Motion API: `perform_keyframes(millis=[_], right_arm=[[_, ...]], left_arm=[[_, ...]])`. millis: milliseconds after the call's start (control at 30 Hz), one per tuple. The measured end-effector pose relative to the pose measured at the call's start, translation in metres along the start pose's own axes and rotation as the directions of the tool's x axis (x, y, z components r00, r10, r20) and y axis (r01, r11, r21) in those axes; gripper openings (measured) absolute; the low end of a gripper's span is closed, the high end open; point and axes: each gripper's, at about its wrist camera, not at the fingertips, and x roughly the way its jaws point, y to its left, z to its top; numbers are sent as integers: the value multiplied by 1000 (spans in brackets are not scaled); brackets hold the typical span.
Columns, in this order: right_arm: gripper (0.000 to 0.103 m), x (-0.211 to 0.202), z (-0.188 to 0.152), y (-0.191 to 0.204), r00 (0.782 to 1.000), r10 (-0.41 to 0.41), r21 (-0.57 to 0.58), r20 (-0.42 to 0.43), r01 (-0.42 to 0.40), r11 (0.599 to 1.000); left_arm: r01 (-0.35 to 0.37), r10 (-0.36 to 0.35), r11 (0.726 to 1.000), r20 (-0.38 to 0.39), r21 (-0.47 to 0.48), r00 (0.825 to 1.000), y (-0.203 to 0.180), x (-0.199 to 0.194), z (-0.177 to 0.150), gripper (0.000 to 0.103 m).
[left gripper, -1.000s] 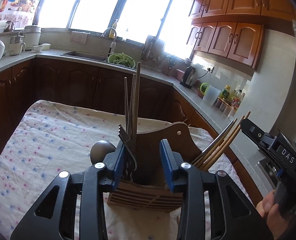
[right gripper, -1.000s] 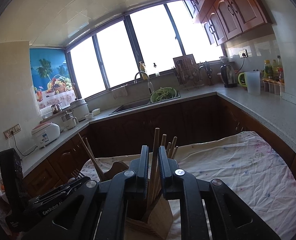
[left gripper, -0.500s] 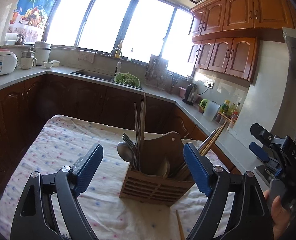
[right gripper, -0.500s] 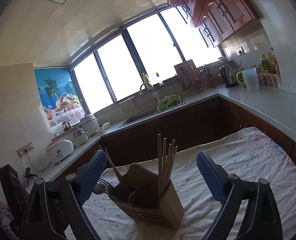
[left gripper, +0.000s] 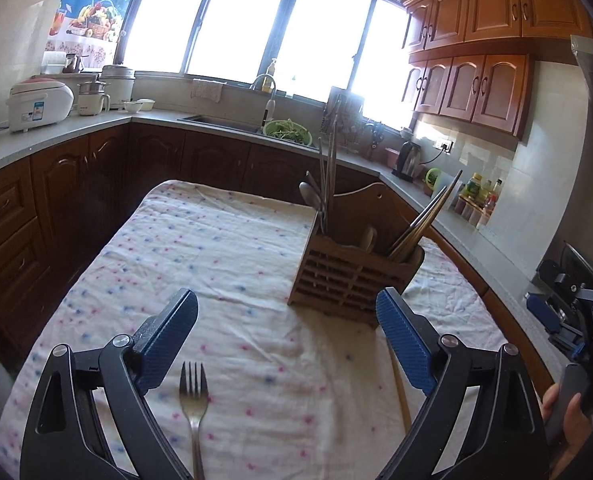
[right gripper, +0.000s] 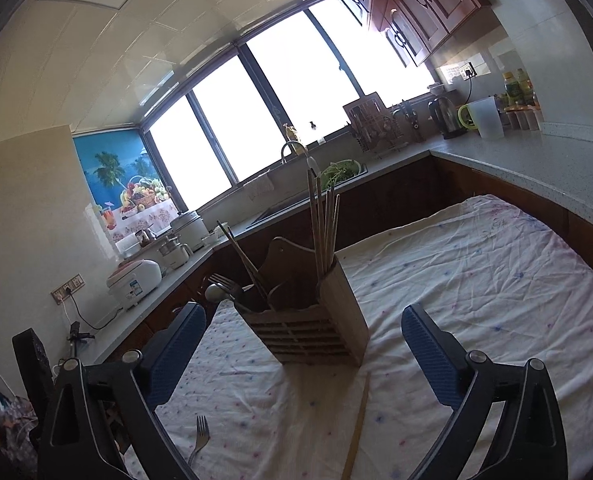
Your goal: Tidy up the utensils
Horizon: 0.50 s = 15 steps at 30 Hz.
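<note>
A slatted wooden utensil holder (left gripper: 352,276) stands on the dotted tablecloth (left gripper: 224,248), holding chopsticks, a spoon and a fork; it also shows in the right wrist view (right gripper: 308,328). A metal fork (left gripper: 193,400) lies on the cloth between the fingers of my open, empty left gripper (left gripper: 288,344). The fork shows in the right wrist view (right gripper: 200,438) too. A single wooden chopstick (right gripper: 358,428) lies on the cloth in front of the holder, between the fingers of my open, empty right gripper (right gripper: 304,356); it shows in the left wrist view (left gripper: 400,392).
Dark kitchen cabinets and a grey counter (left gripper: 76,128) wrap around the table, with a sink (left gripper: 224,122), a rice cooker (left gripper: 40,104) and a kettle (left gripper: 406,160). The right gripper and the hand holding it appear at the right edge of the left wrist view (left gripper: 576,320).
Both grippers opened, let go of the utensils in the holder, and pulled back and up from it. The fork and the loose chopstick on the cloth came into view.
</note>
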Motion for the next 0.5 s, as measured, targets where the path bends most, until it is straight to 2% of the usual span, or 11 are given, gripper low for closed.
perform_keyframes(millis=[167, 300, 400, 500], right_arm=[[100, -20, -30, 3, 999, -16, -22, -30, 16, 1000], [101, -33, -46, 9, 998, -28, -72, -54, 24, 997], [101, -46, -48, 18, 998, -26, -119, -52, 20, 993], [103, -67, -35, 38, 1000, -29, -200, -2, 28, 979]], left_arm=[[-36, 36, 999, -3, 2, 999, 7, -26, -30, 93], [-84, 84, 995, 3, 48, 996, 4, -46, -49, 93], [-72, 73, 993, -16, 89, 997, -3, -57, -52, 93], [-87, 80, 989, 63, 118, 995, -13, -84, -46, 93]])
